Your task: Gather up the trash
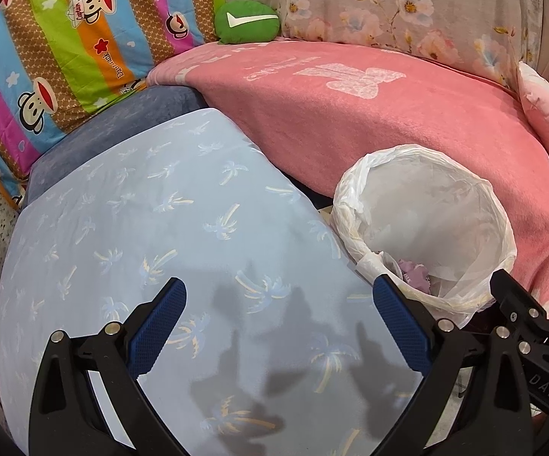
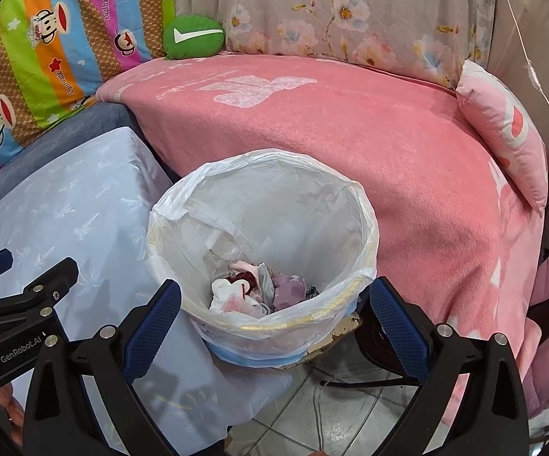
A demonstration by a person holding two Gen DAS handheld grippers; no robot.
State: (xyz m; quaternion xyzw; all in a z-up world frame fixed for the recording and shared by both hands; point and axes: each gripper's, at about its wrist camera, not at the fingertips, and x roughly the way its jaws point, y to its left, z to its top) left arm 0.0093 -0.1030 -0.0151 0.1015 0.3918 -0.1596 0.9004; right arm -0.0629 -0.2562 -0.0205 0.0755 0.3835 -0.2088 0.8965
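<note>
The left tongs [image 1: 278, 319] stand spread wide with nothing between them, over a desk [image 1: 153, 228] covered in pale blue cloth with a palm print, and the bin [image 1: 422, 228], lined with a white bag, sits just off their right tip, between the desk and a pink blanket [image 1: 369, 114]. From the right wrist, the right tongs [image 2: 274, 315] are likewise spread and hold nothing, their tips on either side of the near rim of the bin [image 2: 263, 228], where crumpled trash [image 2: 263, 288] lies at the bottom, with the left tongs [image 2: 27, 281] at the left edge and a green cushion [image 2: 193, 36] beyond the blanket [image 2: 350, 144].
</note>
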